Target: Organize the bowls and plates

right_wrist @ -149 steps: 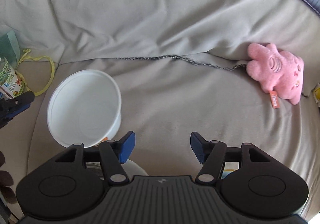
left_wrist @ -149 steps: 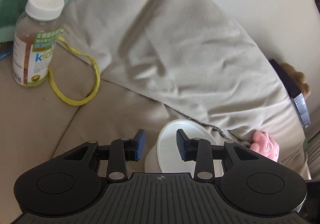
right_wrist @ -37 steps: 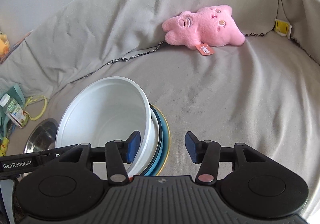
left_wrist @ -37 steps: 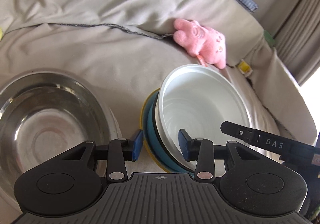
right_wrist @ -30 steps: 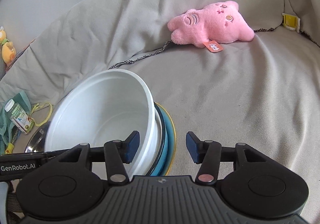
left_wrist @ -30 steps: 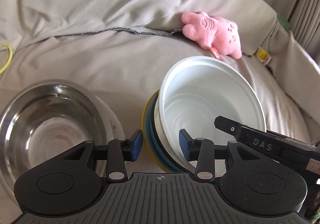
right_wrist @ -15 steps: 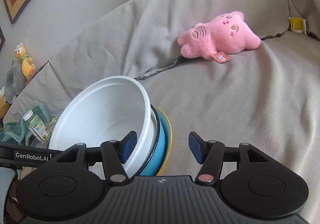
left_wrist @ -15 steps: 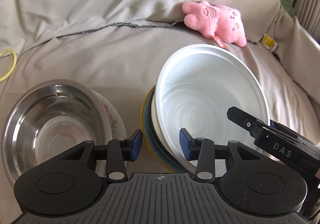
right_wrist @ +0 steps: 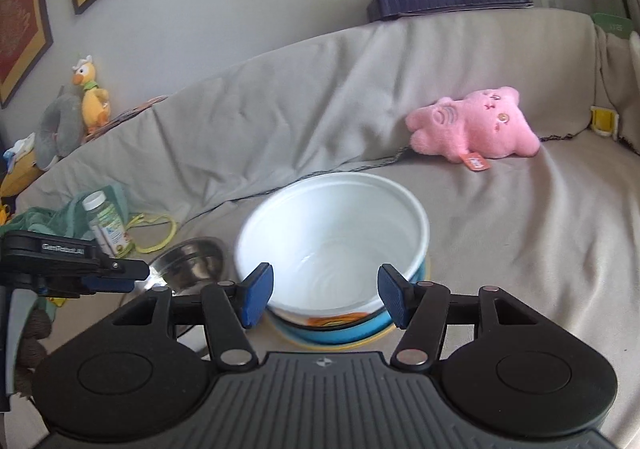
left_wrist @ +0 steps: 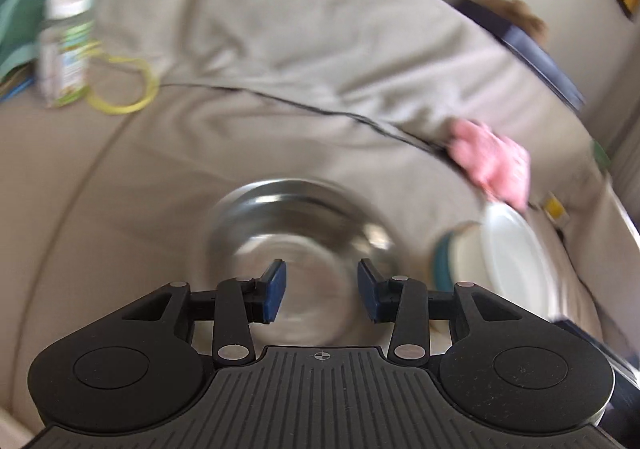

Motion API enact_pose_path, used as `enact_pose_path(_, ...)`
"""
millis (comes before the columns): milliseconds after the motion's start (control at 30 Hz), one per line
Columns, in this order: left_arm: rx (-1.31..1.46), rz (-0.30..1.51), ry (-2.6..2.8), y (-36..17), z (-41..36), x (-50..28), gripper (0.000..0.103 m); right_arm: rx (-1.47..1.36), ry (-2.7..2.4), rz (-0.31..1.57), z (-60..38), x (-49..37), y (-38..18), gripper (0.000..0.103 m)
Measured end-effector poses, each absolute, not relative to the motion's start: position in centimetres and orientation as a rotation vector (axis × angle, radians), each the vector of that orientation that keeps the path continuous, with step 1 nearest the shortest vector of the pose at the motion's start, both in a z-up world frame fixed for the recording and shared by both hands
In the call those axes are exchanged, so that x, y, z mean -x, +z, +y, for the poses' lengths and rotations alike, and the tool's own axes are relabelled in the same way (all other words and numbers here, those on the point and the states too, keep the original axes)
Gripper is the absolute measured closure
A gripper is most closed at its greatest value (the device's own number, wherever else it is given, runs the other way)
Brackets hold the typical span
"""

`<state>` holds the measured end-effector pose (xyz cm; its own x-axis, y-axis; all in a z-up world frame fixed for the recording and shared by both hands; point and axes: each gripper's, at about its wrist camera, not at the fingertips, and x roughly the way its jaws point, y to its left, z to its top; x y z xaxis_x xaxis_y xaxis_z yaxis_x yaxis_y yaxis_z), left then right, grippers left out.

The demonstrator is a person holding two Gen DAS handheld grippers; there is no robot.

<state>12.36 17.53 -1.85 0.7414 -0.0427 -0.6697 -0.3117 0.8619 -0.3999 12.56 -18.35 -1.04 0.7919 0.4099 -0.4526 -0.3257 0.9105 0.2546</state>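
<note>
Right wrist — left gripper [right_wrist: 132,273] reads "GenRobot.AI".

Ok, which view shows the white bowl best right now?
Right wrist: the white bowl sits sharp and central on the blue dish, its whole rim and inside visible. Left wrist shows it only blurred and edge-on near the right border.

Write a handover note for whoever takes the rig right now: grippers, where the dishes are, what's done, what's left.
Left gripper: holds nothing, fingers closing, over the steel bowl.
Right gripper: open, holds nothing, hovering at the near rim of the white bowl.
Dishes: the white bowl sits nested on a blue bowl and a yellow plate on the sofa; the steel bowl stands apart to their left.
Done: one stack built.
Left: probably the steel bowl joins the stack.
</note>
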Motion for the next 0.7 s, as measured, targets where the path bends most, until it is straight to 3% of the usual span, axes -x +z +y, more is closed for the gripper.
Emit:
enact_pose_path(67, 0.584, 0.736, 0.194, -3.3, 19.7, -11.6, 0.060, -0.148, 0.434, 0.554, -16.0, -12.0, -1.1, 0.044)
enact_pose_path(133, 0.645, 0.711, 0.199, -4.5, 21.5, -10.9, 0.067, -0.127, 0.451, 0.596, -13.7, -11.9, -1.7, 0.042)
enact_pose_path(333, 0.712, 0.755, 0.173, -7.1, 23.7, -11.3, 0.066, -0.136, 0.485, 0.787, -8.0, -13.2, -4.8, 0.042)
enact_pose_path(467, 0.725, 0.822, 0.127, -8.9, 24.0, -12.4, 0.060, -0.106, 0.496, 0.858, -5.6, -13.6, -6.5, 0.042)
enact_pose_path(700, 0.678, 0.891, 0.074, -9.3, 23.6, -14.5, 0.058, -0.042, 0.527, 0.941, -2.3, -14.3, -8.7, 0.042)
